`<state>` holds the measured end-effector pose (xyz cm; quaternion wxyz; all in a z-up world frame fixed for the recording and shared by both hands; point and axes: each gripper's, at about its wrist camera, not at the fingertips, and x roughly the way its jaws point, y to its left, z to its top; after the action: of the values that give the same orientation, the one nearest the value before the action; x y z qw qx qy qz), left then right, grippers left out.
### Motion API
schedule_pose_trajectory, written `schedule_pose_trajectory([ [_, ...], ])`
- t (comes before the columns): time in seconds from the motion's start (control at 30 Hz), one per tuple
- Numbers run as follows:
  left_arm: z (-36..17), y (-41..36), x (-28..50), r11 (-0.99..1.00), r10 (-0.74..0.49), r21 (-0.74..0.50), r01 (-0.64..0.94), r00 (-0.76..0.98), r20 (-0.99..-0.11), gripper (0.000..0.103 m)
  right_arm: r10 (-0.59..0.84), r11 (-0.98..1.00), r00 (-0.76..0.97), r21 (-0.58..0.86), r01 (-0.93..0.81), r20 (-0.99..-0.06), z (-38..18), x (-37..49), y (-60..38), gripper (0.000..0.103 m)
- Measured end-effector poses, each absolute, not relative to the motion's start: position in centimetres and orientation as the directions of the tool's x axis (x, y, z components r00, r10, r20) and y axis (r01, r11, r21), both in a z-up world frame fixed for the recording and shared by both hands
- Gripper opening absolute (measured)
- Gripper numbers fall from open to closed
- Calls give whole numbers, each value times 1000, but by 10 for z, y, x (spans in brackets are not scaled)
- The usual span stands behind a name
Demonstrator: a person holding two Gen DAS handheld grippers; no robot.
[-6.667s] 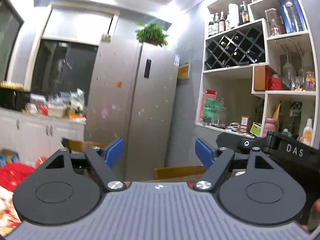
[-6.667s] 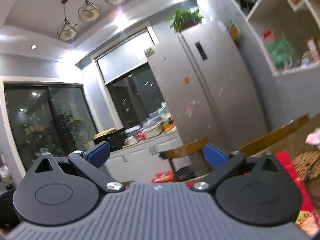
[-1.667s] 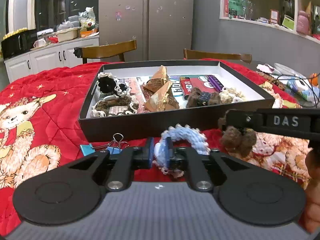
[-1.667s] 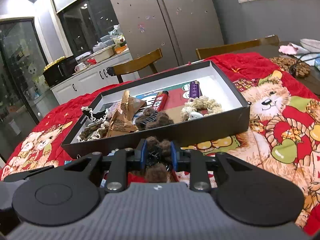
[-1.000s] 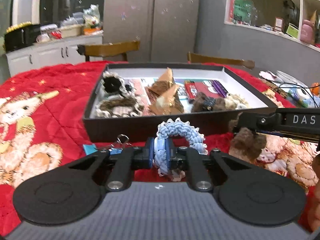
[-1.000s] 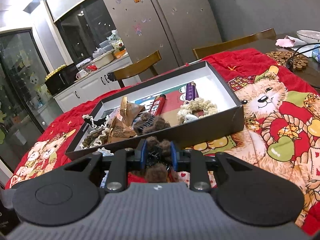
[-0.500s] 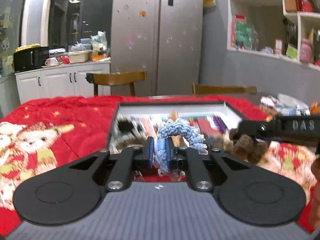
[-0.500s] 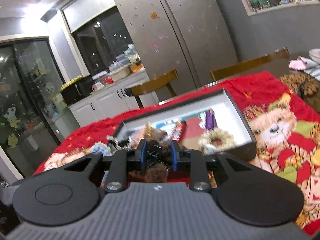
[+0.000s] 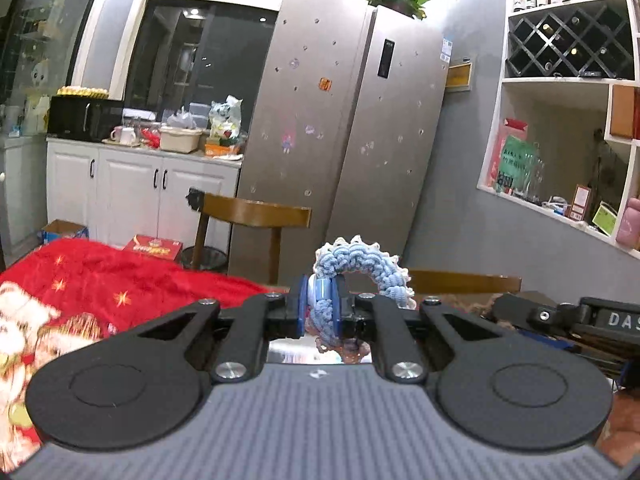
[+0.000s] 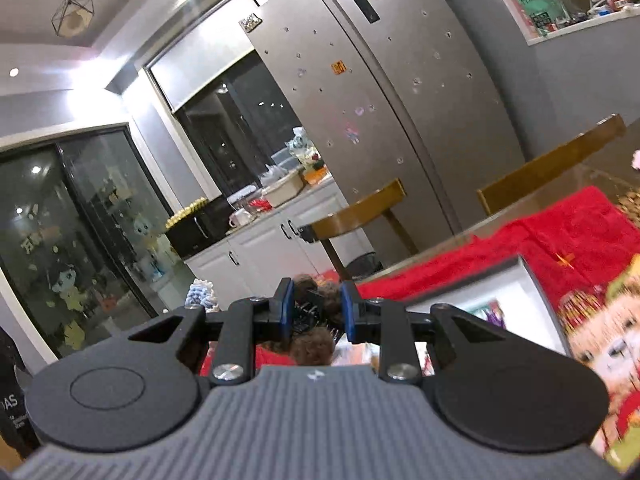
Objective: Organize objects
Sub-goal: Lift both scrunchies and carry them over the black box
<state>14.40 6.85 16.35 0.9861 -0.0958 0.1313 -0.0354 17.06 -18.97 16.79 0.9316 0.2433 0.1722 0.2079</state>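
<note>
Left wrist view first: my left gripper (image 9: 322, 306) is clamped tight on a blue crocheted scrunchie (image 9: 360, 264), whose loop arches up and to the right of the blue pads — held in the air, above the red blanket (image 9: 100, 276) that covers the table. Behind it I see a wooden chair (image 9: 256, 212), the steel fridge (image 9: 352, 120) and white cabinets (image 9: 132, 184). At the right edge of that view the other tool's black body shows.

On the right wrist view, my right gripper (image 10: 316, 314) stands at a narrow gap, closed on a brown fuzzy hair clip (image 10: 312, 320); dark teeth show between the pads and a brown tuft hangs just below them. Beyond and to the right lies the dark open box (image 10: 536, 292) with its white inner wall, on the red blanket; its contents are too blurred for me to name. A bit of the blue scrunchie peeks out just left of the right gripper's left finger — both items are off the table.
</note>
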Motion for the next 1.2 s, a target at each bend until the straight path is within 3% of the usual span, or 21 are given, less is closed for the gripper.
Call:
schedule_pose_trajectory([
  [0.3, 165, 85, 203, 958, -138, -279, 63, 956, -259, 15, 493, 770, 836, 569, -290, -241, 161, 239, -162, 28],
  [0.53, 133, 92, 252, 954, -159, -295, 58, 931, -328, 15, 479, 768, 836, 590, -249, -270, 139, 280, -150, 28],
  [0.67, 112, 91, 275, 962, -143, -270, 37, 912, -384, 15, 477, 761, 831, 607, -228, -285, 121, 294, -152, 28],
  [0.77, 98, 94, 288, 962, -134, -274, 14, 896, -423, 15, 460, 775, 817, 606, -178, -349, 108, 306, -153, 28],
  [1.2, 61, 71, 301, 992, -56, -127, -7, 871, -488, 15, 439, 800, 761, 593, -90, -477, 68, 322, -157, 28],
])
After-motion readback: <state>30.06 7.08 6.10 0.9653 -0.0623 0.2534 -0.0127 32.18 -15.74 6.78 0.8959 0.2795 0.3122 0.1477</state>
